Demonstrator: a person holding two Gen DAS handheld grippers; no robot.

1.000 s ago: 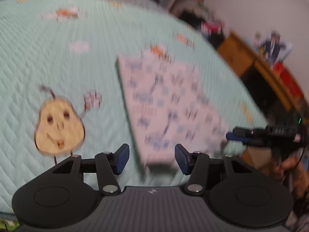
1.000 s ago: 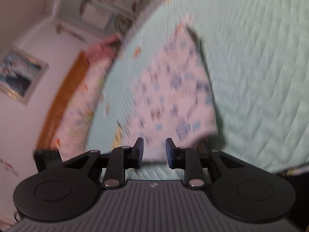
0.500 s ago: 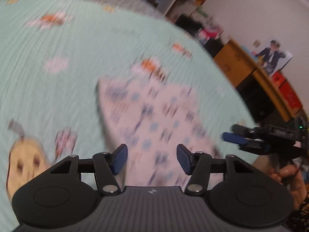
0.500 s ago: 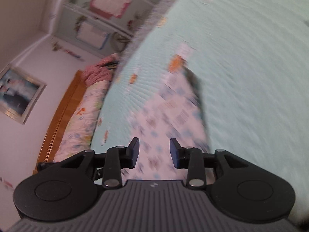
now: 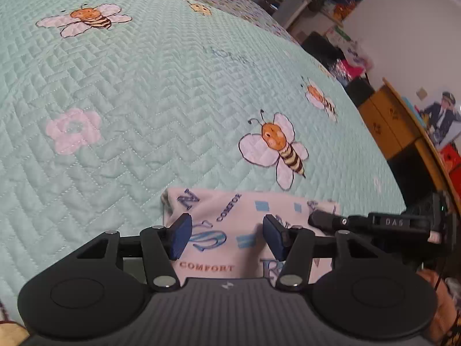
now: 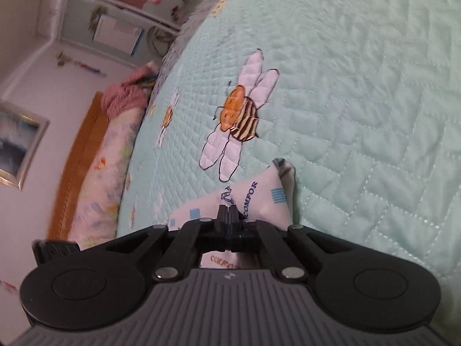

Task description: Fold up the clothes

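A white garment [image 5: 245, 206] printed with blue letters and "COMFORT" lies folded on the mint quilted bedspread [image 5: 144, 86]. My left gripper [image 5: 226, 236] hovers over its near part, open, with the fabric beneath the gap and the pads clear of it. My right gripper [image 6: 229, 212] is shut, its tips pinched on the garment [image 6: 259, 199] where the cloth rises toward them. In the left wrist view the right gripper [image 5: 315, 219] reaches in from the right onto the garment's right edge.
Bee and flower patterns dot the bedspread. A wooden desk [image 5: 389, 127] and clutter stand past the bed's right side. A pillow [image 6: 100, 173] and wooden headboard [image 6: 77, 155] lie to the left in the right wrist view. A hand [image 5: 432, 285] holds the right gripper.
Both grippers have travelled along the garment to its far end, so only a short piece shows ahead. The right jaws went from apart to shut. The left jaws kept their gap.
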